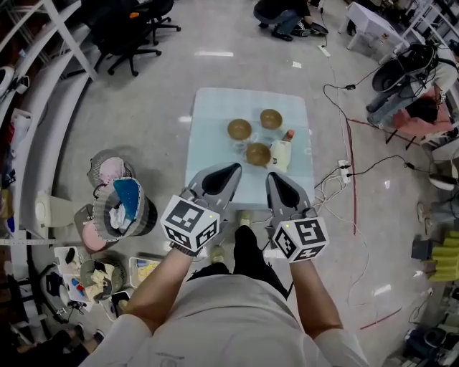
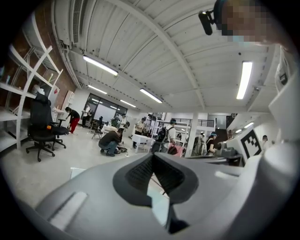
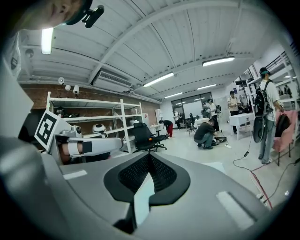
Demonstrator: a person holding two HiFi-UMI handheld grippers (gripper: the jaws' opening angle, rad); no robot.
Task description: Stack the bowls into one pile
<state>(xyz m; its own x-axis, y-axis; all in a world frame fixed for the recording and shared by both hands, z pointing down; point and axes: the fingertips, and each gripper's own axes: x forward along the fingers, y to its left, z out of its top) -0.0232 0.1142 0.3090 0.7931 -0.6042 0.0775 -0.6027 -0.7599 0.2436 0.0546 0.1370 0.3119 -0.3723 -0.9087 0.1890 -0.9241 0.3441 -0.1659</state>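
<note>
Three brown bowls stand apart on the pale blue table [image 1: 215,115]: one at the left [image 1: 239,130], one at the back [image 1: 270,119] and one at the front [image 1: 258,154]. My left gripper [image 1: 231,172] hovers over the table's near edge, short of the bowls, its jaws closed tip to tip with nothing between them. Beside it my right gripper [image 1: 273,177] is shut and empty too, just below the front bowl. Both gripper views look out over the room, showing closed tips [image 2: 152,157] [image 3: 149,156] and no bowls.
A cream bottle with a red cap [image 1: 281,153] stands right of the front bowl. Round bins [image 1: 128,204] and clutter sit on the floor at the left, cables [image 1: 351,172] at the right. An office chair [image 1: 133,29] and a crouching person [image 1: 283,14] are beyond the table.
</note>
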